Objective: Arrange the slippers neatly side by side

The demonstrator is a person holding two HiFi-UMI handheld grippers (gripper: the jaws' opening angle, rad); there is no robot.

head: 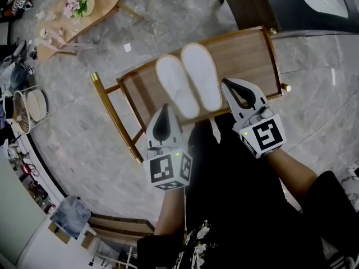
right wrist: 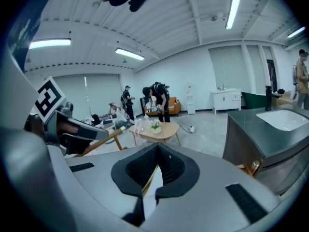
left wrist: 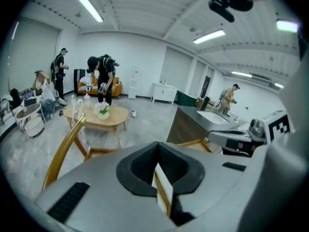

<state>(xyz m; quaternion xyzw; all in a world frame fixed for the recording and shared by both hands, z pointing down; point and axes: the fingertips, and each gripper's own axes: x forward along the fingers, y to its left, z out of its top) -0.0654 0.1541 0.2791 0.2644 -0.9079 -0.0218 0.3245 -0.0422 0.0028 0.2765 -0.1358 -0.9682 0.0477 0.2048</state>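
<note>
Slippers: 2, side by side on 1 wooden bench | left gripper, right gripper: fingers closed (both empty)

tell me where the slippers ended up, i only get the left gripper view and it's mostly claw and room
Observer: In the head view both are on the wooden bench. The left-hand slipper and the right-hand slipper lie side by side, long edges close together.
Operator: is the right claw holding one
Observer: No. The right claw is shut, and the right gripper view shows nothing between its pads.
Operator: where's my left one relative to them
Observer: In the head view the left claw points at the near end of the left-hand slipper, by the bench's near edge.
</note>
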